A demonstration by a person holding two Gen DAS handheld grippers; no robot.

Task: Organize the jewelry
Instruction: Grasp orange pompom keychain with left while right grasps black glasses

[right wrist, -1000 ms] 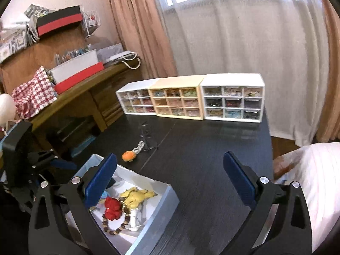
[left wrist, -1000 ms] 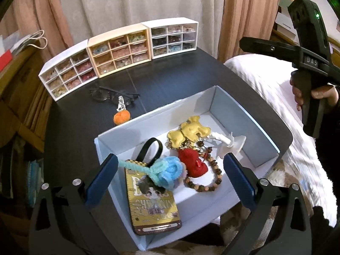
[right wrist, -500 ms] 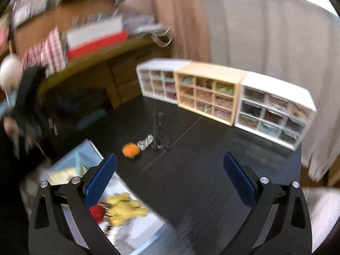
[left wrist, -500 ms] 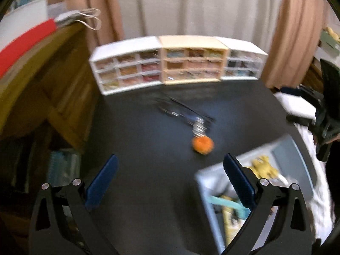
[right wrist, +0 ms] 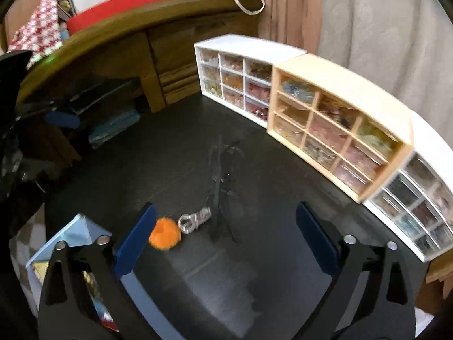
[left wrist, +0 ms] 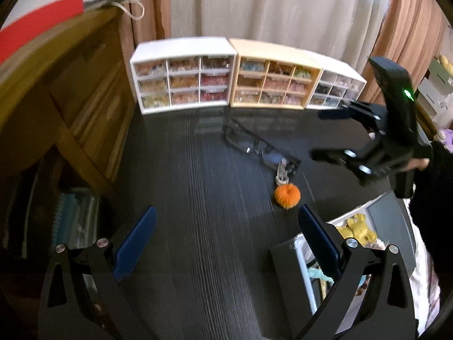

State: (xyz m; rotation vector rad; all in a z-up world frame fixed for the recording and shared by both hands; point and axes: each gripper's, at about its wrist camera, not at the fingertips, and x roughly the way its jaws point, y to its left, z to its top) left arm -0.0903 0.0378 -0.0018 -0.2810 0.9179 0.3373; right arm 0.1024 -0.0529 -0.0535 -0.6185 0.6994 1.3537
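Observation:
An orange pom-pom keychain (left wrist: pixel 286 195) with a clear clasp lies on the black table, also in the right wrist view (right wrist: pixel 164 234). A pale blue box (left wrist: pixel 378 221) at the right holds a yellow plush charm (left wrist: pixel 357 228) and other trinkets; it also shows in the right wrist view (right wrist: pixel 70 233). My left gripper (left wrist: pixel 225 239) is open and empty above the table, left of the box. My right gripper (right wrist: pixel 225 239) is open and empty, hovering just right of the pom-pom; it also shows in the left wrist view (left wrist: pixel 328 134).
Three small drawer cabinets stand along the table's back: white (left wrist: pixel 182 73), beige (left wrist: pixel 274 76), white (left wrist: pixel 335 89). Black glasses (left wrist: pixel 254 146) lie behind the keychain. A wooden desk (left wrist: pixel 56 85) stands left of the table, with books below it.
Both grippers have swung away from the box toward the table's middle and the cabinets. The right gripper has come closer to the pom-pom keychain. Both stay open.

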